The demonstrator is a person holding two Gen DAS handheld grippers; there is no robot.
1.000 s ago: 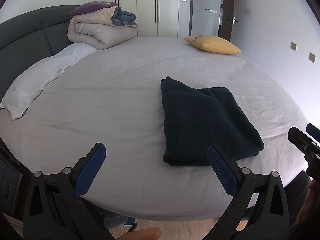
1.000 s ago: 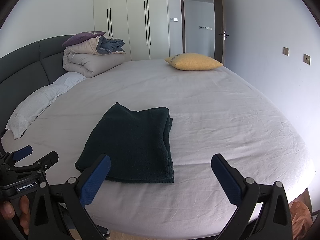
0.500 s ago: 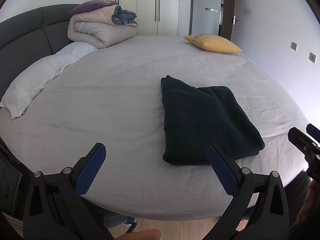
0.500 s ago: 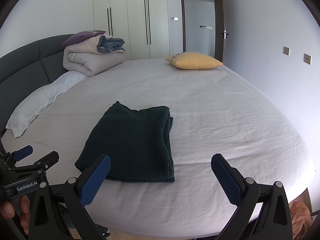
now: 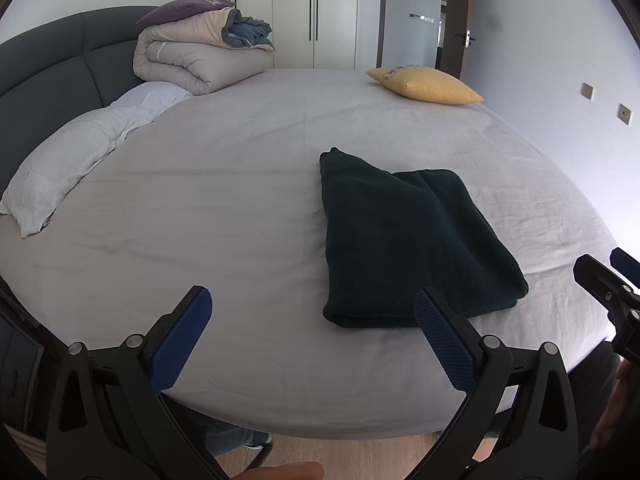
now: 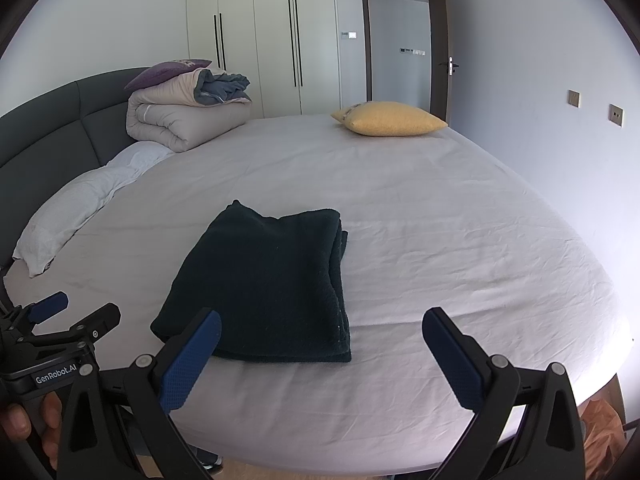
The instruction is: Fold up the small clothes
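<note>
A dark green garment (image 5: 408, 236) lies folded into a flat rectangle on the white bed sheet (image 5: 224, 200); it also shows in the right wrist view (image 6: 268, 280). My left gripper (image 5: 312, 340) is open and empty, held back over the bed's near edge, to the left of the garment's near end. My right gripper (image 6: 320, 356) is open and empty, held back near the garment's near right corner. Each gripper also shows in the other's view: the right one (image 5: 608, 284) and the left one (image 6: 72, 316).
A folded beige duvet with a purple pillow (image 5: 200, 52) sits at the back left by the dark headboard (image 5: 44, 68). A white pillow (image 5: 76, 156) lies at the left. A yellow cushion (image 5: 428, 84) sits at the far right. The bed's rounded edge (image 6: 360, 452) drops to a wooden floor.
Both views have tilted up very slightly, so the bed and garment sit a little lower in frame. Both grippers stay open and the garment has not moved.
</note>
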